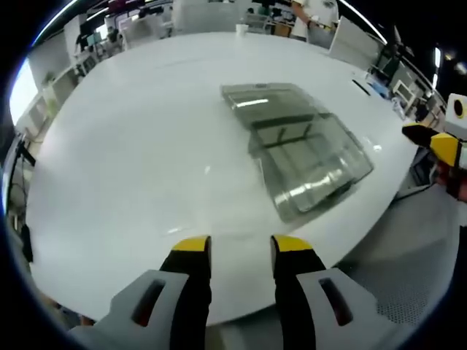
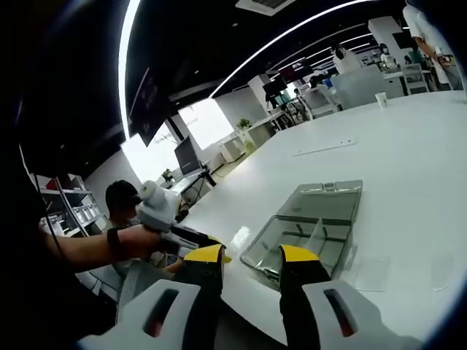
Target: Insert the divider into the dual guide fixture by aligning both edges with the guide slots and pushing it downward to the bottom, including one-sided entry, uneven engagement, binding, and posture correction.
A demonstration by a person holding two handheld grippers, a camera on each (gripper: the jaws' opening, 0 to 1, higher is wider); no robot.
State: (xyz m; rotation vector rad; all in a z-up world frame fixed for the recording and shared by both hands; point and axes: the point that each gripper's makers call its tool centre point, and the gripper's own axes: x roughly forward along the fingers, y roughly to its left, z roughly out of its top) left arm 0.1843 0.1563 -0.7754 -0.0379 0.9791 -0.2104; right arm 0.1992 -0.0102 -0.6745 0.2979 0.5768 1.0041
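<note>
My left gripper and right gripper both hover spread and empty near the white table's edge. The clear plastic fixture lies ahead on it, a divider apparently inside; looks light, stiff, slippery, so I'd pinch its top edge. No legible writing.

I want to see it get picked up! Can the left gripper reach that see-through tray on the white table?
Probably yes. The left gripper has its jaws open and empty, aimed at the clear tray. Just bare white table lies between them, with nothing blocking. It still has to move forward first.
</note>
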